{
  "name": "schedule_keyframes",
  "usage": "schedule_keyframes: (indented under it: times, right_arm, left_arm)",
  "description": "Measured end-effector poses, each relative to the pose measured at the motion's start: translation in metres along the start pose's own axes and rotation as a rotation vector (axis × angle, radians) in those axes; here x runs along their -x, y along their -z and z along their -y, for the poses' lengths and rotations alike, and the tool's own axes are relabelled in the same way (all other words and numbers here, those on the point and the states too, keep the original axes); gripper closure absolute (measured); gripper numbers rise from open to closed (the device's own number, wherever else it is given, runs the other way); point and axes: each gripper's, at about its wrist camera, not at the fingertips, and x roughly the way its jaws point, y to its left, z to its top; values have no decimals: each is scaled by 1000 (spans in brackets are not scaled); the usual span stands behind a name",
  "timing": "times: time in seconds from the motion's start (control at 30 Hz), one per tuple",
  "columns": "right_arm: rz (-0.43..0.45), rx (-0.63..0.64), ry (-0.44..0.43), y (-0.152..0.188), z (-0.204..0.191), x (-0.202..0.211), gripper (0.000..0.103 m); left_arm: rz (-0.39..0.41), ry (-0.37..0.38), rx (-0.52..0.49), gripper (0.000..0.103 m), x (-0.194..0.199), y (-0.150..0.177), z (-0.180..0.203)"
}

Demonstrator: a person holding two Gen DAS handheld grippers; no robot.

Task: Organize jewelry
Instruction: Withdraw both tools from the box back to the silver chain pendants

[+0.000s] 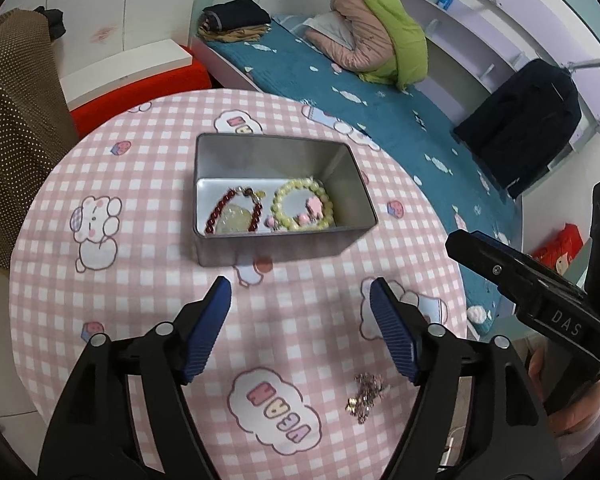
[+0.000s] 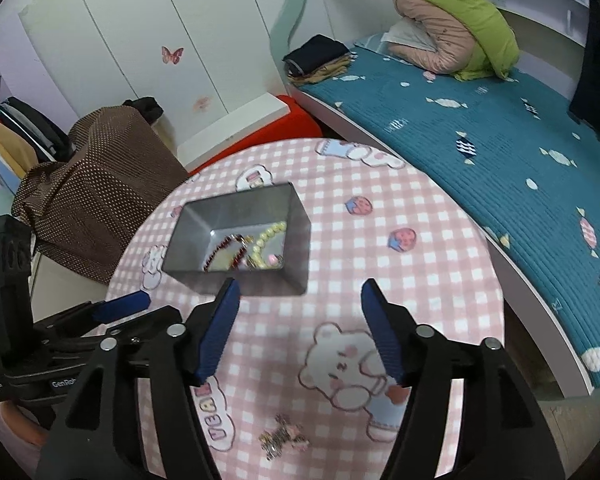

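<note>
Our left gripper (image 1: pixel 300 292) hangs with its jaws spread wide and nothing between them, the ribbed blue pads (image 1: pixel 206 330) on black arms framing bare tablecloth (image 1: pixel 140 280); our right gripper (image 2: pixel 300 292) stands the same way, jaws apart and empty above the cloth. Just below and between the fingers of each lies a small chain (image 1: pixel 366 394), a loose tangle of fine pale metal links with a pinkish tint, too small and blurred for us to tell whether it is a necklace or a bracelet. The cloth is soft pink-and-white gingham printed with cartoon bears, strawberries and puffy lettering, draped over a round table. Farther out sits a rectangular tin (image 1: pixel 276 148) of dull grey metal with rounded corners, open at the top. Inside it rest a dark red bead bracelet (image 1: pixel 230 210) curved around a pale translucent stone, and a ring of creamy yellow-green beads (image 1: pixel 302 204) with pink charms. From the right wrist the tin's near wall hides part of its contents. Beyond the table we see a teal quilted bed (image 1: pixel 380 120) with folded padded jackets, and a brown dotted fabric at the left.
</note>
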Motion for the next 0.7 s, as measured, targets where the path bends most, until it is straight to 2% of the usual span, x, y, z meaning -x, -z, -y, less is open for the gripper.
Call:
schedule_keyframes:
  times: [0.17,0.23,0.47,0.7]
  right_arm:
    - [-21,7,36,19,4,4,33]
    - [-35,15,63,27,5,4,24]
    - [-104,33,106,56,13,-4,24]
    - [-149,111,130,84,9,-10,24]
  left_arm:
    - [-33,-4,-27,24,-3,15,7]
    - [-49,-5,-37,23,-5,20,9]
    - [-118,-16,-64,15,-14,44,13]
    - [-170,-29,-89,14,-23,60,18]
